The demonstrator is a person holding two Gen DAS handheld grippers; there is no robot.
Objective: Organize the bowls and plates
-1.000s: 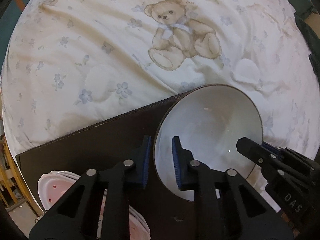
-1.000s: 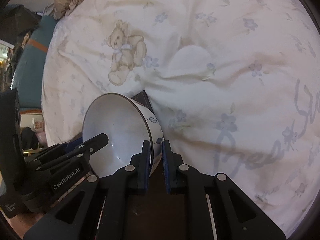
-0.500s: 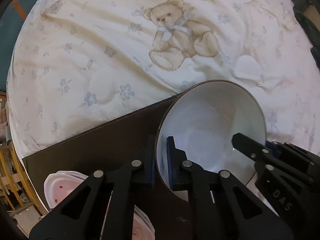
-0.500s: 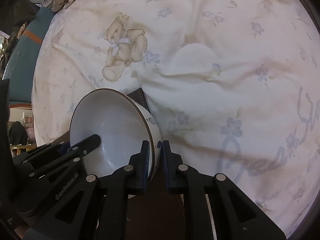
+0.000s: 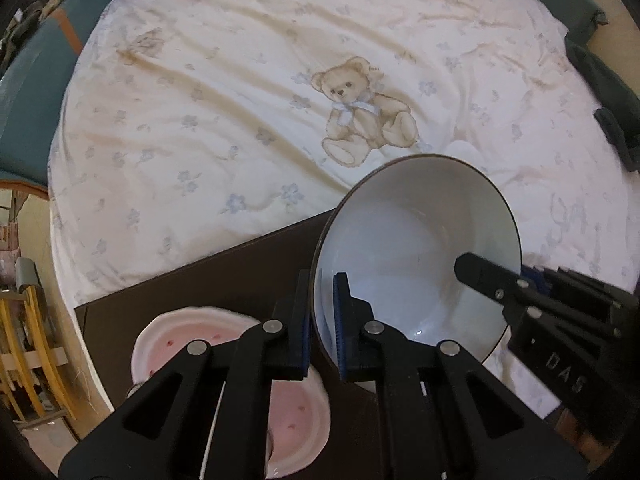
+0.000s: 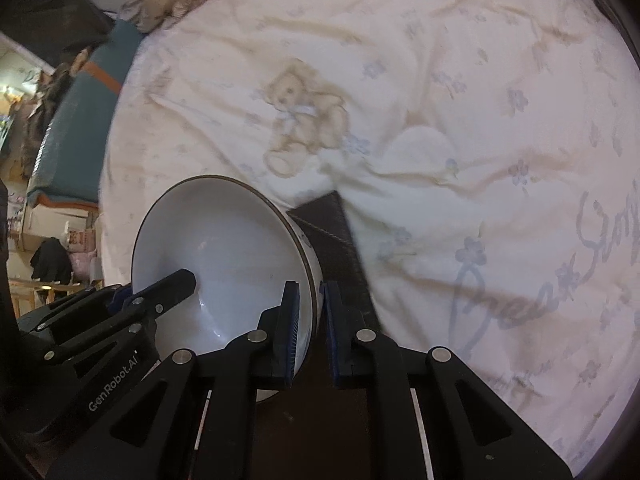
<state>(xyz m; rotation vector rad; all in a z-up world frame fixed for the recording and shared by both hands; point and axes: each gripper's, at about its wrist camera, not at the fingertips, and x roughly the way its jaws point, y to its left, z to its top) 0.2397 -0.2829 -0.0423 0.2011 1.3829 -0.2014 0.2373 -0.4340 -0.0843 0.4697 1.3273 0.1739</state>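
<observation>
- At the far left of the left wrist view, the pink plates (image 5: 224,380) lie on the dark board (image 5: 224,276), apparently nested in a small stack, though the left gripper's frame hides much of them, so I cannot count them.
- That looks like the finished part: the flat pieces are gathered in one spot near the board's left corner.
- The board itself rests on the bed (image 5: 224,128), whose sheet bears a teddy-bear print (image 5: 366,114).
- Next along, the left gripper (image 5: 322,332) has its jaws drawn narrow on the near-left rim of the white bowl (image 5: 416,264), one pad outside the wall and one inside.
- The bowl sits tilted between the two tools, its opening turned towards the cameras, and appears clear of the board rather than resting flat on it.
- In the right wrist view, the same white bowl (image 6: 224,256) shows a blue pattern on its outer wall, with a corner of the dark board (image 6: 332,232) behind it.
- Furthest right, the right gripper (image 6: 311,332) also clamps the rim, jaws narrow, opposite the left one.
- Judged from this, the task is midway: the bowl is held by both tools but not yet set down.
- What remains is to place it, likely beside or on the plates; no other loose dishes are in view.
</observation>
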